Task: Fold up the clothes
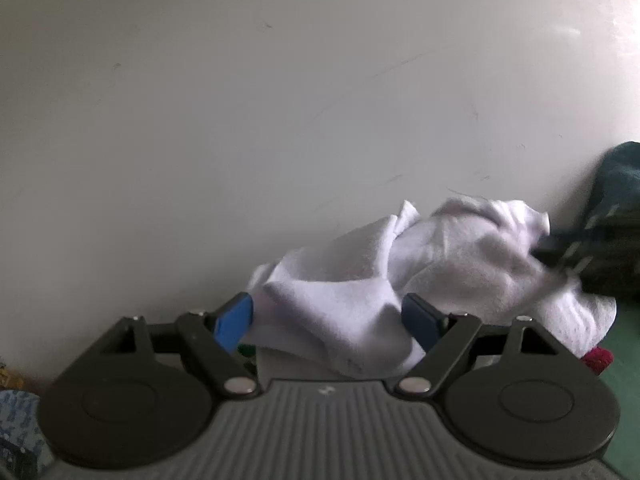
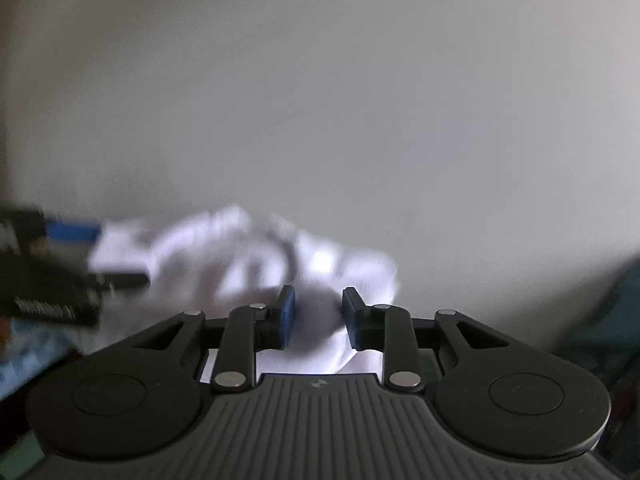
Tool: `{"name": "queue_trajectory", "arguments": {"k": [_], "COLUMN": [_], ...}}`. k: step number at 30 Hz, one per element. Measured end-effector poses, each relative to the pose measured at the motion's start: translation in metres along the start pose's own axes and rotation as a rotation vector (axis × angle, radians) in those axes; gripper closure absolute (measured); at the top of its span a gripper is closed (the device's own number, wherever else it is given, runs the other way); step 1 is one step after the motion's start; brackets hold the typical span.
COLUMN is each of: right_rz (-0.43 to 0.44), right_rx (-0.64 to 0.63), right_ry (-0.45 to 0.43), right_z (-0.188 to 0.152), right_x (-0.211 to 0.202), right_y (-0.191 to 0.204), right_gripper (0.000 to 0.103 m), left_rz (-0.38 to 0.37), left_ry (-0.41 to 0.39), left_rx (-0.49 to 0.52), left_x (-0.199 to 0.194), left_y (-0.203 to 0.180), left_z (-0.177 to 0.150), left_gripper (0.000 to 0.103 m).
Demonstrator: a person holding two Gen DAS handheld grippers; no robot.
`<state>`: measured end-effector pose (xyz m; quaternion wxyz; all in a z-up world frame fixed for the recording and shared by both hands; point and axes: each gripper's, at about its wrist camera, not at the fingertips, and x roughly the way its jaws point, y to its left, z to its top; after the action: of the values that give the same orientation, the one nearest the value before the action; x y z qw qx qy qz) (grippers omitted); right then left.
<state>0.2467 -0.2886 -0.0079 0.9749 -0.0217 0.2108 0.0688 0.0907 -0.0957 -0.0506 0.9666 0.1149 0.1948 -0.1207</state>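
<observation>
A crumpled white cloth [image 1: 440, 264] lies bunched at the foot of a pale wall. My left gripper [image 1: 326, 320] stands wide open, with a fold of the cloth lying loose between its blue pads [image 1: 234, 322]. In the right wrist view the same white cloth [image 2: 240, 248] is blurred. My right gripper [image 2: 320, 316] is partly open with cloth filling the gap between its pads [image 2: 286, 316], which do not visibly pinch it. The left gripper's blue pad [image 2: 72, 232] shows blurred at that view's left edge, against the cloth's far end.
A pale wall [image 1: 280, 100] fills the background close behind the cloth. A dark green garment [image 1: 616, 200] is heaped at the right, with a red knitted piece [image 1: 596, 360] on a green surface [image 1: 624, 340]. A blue patterned fabric [image 1: 16, 420] lies at lower left.
</observation>
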Motion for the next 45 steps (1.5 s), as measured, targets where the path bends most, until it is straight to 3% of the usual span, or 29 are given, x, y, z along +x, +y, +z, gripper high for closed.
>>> {"name": "queue_trajectory", "arguments": {"k": [3,5,8,11,13,15,18,21,23,28,31,34,39,42,45], "right_rz": [-0.044,-0.049,-0.073,-0.078,-0.067,-0.072,-0.094,-0.043,-0.032,-0.112,-0.095,-0.049,-0.039,-0.025,0.016], "right_rx": [-0.053,-0.062,-0.143,-0.175,-0.172,-0.144,-0.091,-0.030,0.003,0.116,0.140,0.136,0.144,0.164,0.175], "right_ry": [0.082,0.127,0.143,0.131,0.090,0.009,-0.106,-0.145,-0.099,0.147,0.211,0.292,0.334,0.356,0.334], "right_z": [0.006,0.021,0.027,0.031,0.037,0.042,0.047,0.041,0.025,-0.050,-0.113,-0.139,-0.134,-0.127,-0.127], "right_x": [0.049,0.062,0.069,0.066,0.060,0.035,-0.007,-0.055,-0.083,-0.140,-0.155,-0.176,-0.234,-0.243,-0.249], "right_y": [0.029,0.029,0.039,0.045,0.047,0.040,0.031,0.029,0.034,0.062,0.085,0.103,0.101,0.110,0.108], "right_gripper": [0.074,0.074,0.074,0.074,0.072,0.056,0.045,0.041,0.039,0.036,0.028,0.023,0.020,0.019,0.019], "left_rz": [0.015,0.012,0.007,0.049,0.048,0.055,0.090,0.111,0.117,0.098,0.089,0.087,0.154,0.218,0.289], "left_ry": [0.039,0.074,0.122,0.104,0.074,0.027,-0.061,-0.034,0.024,0.179,0.285,0.386,0.399,0.366,0.332], "left_rx": [-0.039,-0.131,-0.248,-0.155,-0.119,-0.102,-0.069,-0.056,-0.087,-0.202,-0.234,-0.226,-0.239,-0.260,-0.286], "left_x": [0.023,0.037,0.066,0.070,0.065,0.040,0.002,-0.048,-0.055,-0.067,-0.078,-0.090,-0.111,-0.113,-0.152], "left_y": [-0.011,-0.013,0.007,0.004,0.016,0.026,0.053,0.061,0.073,0.092,0.090,0.083,0.068,0.067,0.031], "left_z": [-0.001,0.001,0.012,0.024,0.033,0.037,0.041,0.030,0.019,-0.026,-0.061,-0.079,-0.066,-0.048,-0.036], "left_gripper": [0.016,0.008,0.003,0.006,0.009,0.009,0.004,0.003,0.002,0.001,0.001,0.001,0.001,0.000,0.000]}}
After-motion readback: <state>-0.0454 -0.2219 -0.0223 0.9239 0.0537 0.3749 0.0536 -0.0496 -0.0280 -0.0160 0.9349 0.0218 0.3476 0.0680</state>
